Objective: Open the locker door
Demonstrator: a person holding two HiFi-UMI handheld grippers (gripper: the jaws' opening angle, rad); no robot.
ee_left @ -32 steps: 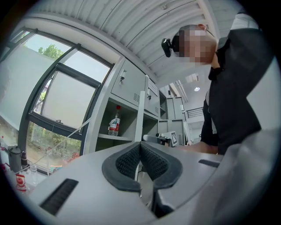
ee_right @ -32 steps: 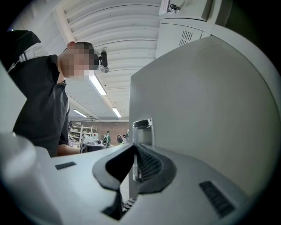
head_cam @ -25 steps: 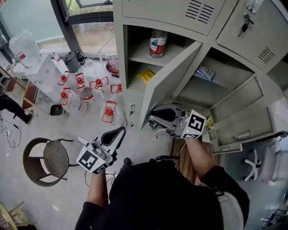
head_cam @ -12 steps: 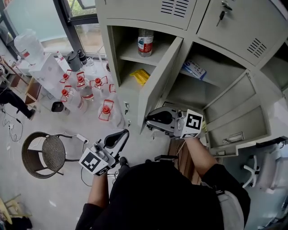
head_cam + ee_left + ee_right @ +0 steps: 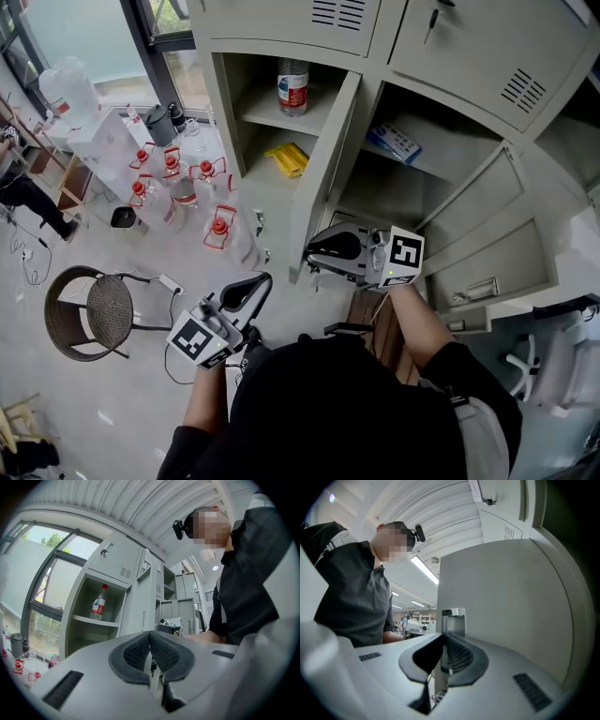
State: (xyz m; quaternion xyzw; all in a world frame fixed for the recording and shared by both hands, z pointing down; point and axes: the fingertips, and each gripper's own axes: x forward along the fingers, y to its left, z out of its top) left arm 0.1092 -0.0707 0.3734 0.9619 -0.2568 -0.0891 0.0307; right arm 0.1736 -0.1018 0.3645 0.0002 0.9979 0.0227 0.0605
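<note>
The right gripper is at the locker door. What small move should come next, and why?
Probably pull the door a little wider with the right gripper: its jaws are shut on the metal handle at the door's free edge, and the door stands only partly open. The left gripper is shut, empty.

The locker door [image 5: 323, 178] is smooth matt grey painted metal; its handle [image 5: 453, 620] is glossy chrome. The right gripper [image 5: 444, 639] has ribbed black pads [image 5: 460, 657] and smooth matt grey plastic. At 9 o'clock, a chair [image 5: 89, 323] with woven seat
</note>
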